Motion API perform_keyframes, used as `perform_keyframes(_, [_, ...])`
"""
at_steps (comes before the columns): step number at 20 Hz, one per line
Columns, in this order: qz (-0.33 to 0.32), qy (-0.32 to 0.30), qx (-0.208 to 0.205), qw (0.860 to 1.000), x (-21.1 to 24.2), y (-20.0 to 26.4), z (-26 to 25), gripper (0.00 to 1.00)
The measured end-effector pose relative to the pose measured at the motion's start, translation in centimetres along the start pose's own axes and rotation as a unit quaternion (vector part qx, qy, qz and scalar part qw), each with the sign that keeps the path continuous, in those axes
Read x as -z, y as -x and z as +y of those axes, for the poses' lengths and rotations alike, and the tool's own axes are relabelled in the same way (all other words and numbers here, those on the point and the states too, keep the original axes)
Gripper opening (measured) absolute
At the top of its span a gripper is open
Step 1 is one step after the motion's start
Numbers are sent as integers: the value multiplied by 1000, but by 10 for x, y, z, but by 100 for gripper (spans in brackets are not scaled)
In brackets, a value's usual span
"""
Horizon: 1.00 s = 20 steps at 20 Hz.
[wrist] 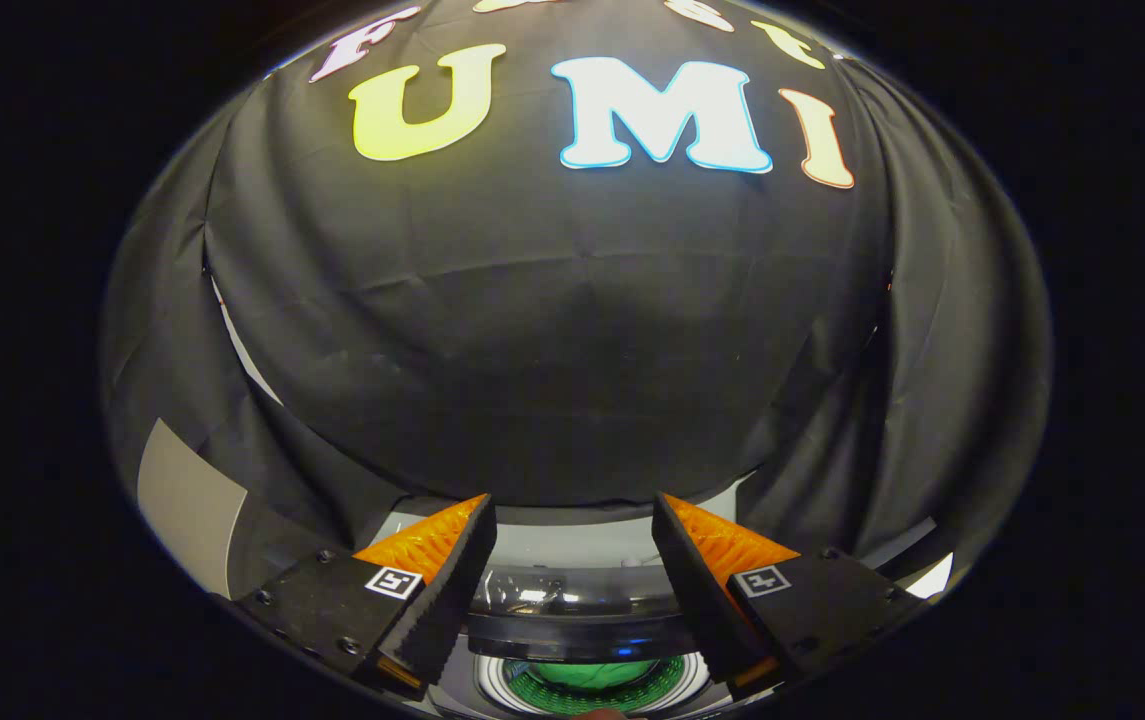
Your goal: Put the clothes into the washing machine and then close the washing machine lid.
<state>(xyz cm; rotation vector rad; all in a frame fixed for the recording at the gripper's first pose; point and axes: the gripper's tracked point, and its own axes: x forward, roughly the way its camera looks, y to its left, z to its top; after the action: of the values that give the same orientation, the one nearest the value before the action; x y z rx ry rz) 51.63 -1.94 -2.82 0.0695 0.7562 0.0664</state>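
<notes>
My gripper is open, its fingers spread wide with nothing held between them. Below and between the fingers lies the top of a white washing machine. Its dark tinted lid shows in the gap between the fingers, with reflections on it; I cannot tell how far it is raised. Nearer to me than the lid is the round drum opening, ringed in white. Something green, seemingly a piece of clothing, lies inside the drum. The fingers hover above the machine and touch nothing.
The booth's black cloth wall rises close behind the machine and wraps around both sides. A pale grey panel shows through a gap in the cloth to the left of the fingers.
</notes>
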Motion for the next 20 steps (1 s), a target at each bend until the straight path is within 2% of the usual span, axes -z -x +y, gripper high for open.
perform_keyframes(13, [58,6,4,998,21,8,0,98])
perform_keyframes(20, [47,8,10,999,35,26,0,98])
